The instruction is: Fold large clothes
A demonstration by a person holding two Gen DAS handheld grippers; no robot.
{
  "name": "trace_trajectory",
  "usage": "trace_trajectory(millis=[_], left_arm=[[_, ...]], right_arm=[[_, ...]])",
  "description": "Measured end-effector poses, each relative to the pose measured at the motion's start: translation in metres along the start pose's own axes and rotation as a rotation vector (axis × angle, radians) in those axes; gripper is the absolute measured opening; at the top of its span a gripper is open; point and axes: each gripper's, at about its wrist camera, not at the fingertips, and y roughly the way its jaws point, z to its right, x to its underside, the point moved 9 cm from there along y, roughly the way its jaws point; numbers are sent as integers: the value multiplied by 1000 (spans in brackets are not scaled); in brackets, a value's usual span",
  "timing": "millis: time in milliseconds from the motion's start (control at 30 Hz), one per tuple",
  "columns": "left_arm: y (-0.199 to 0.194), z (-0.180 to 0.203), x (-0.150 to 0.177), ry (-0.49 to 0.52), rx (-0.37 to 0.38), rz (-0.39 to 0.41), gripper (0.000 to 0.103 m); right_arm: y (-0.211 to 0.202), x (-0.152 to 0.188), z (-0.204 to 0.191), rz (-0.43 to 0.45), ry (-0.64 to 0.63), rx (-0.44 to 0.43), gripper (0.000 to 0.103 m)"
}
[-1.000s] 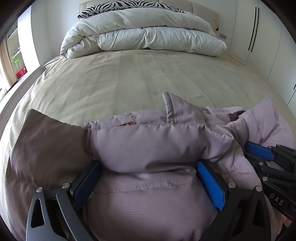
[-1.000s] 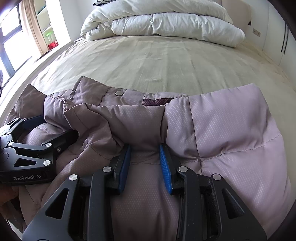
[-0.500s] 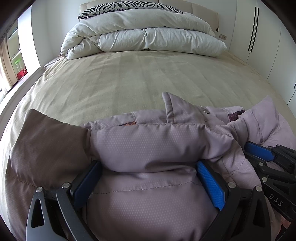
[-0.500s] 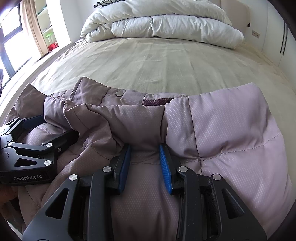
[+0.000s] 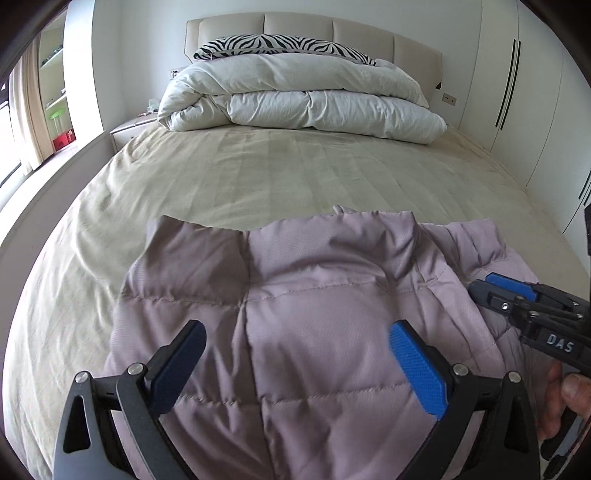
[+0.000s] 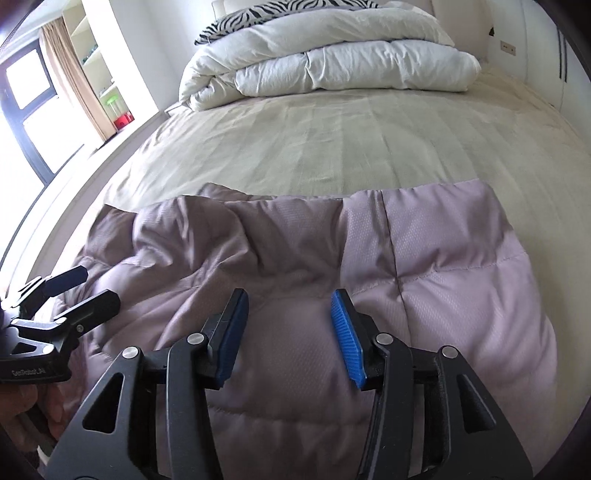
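Jacket down on the bed, both grippers spread wide

Lilac quilted puffer jacket [image 5: 317, 325] lies across the near end of the bed [image 5: 258, 177], stretched over the beige striped sheet, and it fills the lower half of both wrist views. Its far edge runs in an uneven line, with a raised fold of fabric near the middle and a rumpled ridge toward the right side.

Left gripper [image 5: 295, 363] hangs just above the jacket with its jaws wide apart and nothing between them; the blue pads [image 5: 417, 369] frame a smooth quilted panel, and whether the tips brush the cloth cannot be told. From the right wrist view it shows at the left edge [image 6: 75, 288], fingers parted, over the darker, shaded side of the garment.

Right gripper [image 6: 288, 330] is released too, its ribbed blue pads [image 6: 347, 339] standing apart over a seam of the jacket, no fabric pinched. In the left wrist view it reaches in from the right [image 5: 495, 286], and a hand [image 5: 565, 402] shows behind it.

Up at the head of the bed, a folded white duvet [image 5: 303, 99] sits in a thick stack, with a zebra-striped pillow [image 5: 280, 44] behind it against the padded headboard [image 5: 314, 29]. White wardrobe doors [image 5: 517, 92] stand on the right.
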Motion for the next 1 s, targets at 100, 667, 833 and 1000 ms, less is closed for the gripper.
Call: trace_trajectory(millis=[100, 667, 833, 1000], left_arm=[[-4, -16, 17, 7, -63, -12, 102], [30, -27, 48, 6, -9, -44, 103], [-1, -44, 47, -51, 1, -1, 102], [-1, -69, 53, -94, -38, -11, 103]], right_arm=[[-22, 9, -30, 14, -98, -7, 47], [19, 66, -41, -50, -223, 54, 53], [-21, 48, -34, -14, -208, 4, 57], [-74, 22, 25, 143, -94, 100, 71]])
